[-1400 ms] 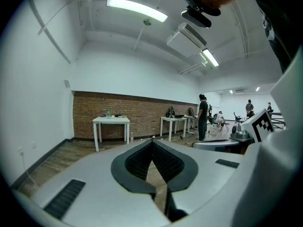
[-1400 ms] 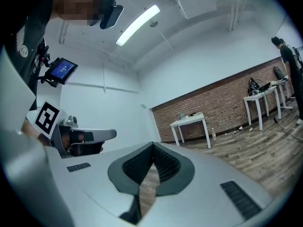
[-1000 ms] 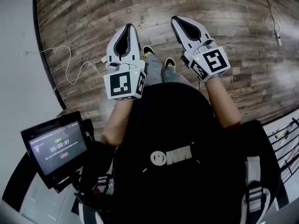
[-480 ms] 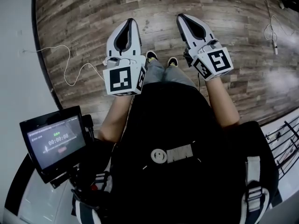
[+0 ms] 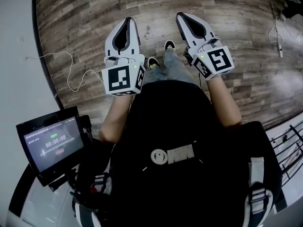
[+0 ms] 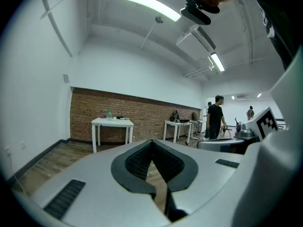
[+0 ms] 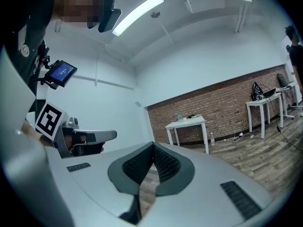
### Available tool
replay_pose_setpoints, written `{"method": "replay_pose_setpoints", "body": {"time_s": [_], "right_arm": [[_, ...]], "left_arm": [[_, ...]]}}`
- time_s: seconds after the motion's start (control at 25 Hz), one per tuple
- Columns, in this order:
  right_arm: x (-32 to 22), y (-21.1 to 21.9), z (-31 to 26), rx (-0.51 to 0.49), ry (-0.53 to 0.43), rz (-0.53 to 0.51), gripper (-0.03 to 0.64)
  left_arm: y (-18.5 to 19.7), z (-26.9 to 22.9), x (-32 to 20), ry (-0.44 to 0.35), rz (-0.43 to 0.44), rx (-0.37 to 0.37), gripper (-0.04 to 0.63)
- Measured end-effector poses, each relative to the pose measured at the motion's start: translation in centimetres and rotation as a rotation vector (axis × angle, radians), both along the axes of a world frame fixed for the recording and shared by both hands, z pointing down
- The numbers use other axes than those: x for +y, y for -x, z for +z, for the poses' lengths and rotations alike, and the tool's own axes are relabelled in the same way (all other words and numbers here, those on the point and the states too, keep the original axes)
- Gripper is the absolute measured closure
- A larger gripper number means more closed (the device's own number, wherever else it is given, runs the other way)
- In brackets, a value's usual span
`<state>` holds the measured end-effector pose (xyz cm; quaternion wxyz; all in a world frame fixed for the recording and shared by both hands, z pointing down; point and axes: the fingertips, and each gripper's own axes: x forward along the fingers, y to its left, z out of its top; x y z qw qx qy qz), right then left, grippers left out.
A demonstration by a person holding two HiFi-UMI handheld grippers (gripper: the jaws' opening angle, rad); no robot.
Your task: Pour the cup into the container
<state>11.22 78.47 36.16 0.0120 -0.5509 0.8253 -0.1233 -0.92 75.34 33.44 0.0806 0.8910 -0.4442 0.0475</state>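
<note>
1. Left gripper (image 5: pixel 128 21): jaws are closed tip to tip, nothing is held; it is carried above the wooden floor (image 5: pixel 80 13).
2. Right gripper (image 5: pixel 183 17): jaws are closed, nothing is held; it is carried near item 1.
3. White table (image 6: pixel 112 122): set against the brick wall (image 6: pixel 85 115); the items on it are too small to be identified.

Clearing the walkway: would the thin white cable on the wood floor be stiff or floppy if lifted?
Probably floppy: the white cable lies in loose curves on the wood floor. Likely light, being thin. One end runs toward the wall, so it might drag rather than lift free.
</note>
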Motion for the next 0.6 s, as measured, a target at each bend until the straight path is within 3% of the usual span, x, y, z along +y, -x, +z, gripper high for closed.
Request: {"method": "replay_pose_setpoints", "body": {"time_s": [0.4, 0.6], "right_arm": [[-6.1, -6.9, -0.2, -0.049, -0.011, -0.03, 0.612], [-7.9, -7.2, 0.0, -0.072, -0.004, -0.043, 0.612]], "left_arm": [[-7.0, -1.0, -5.6, -0.016, -0.008, -0.067, 0.595], [-7.2, -1.1, -7.5, -0.013, -0.04, -0.071, 0.595]]}}
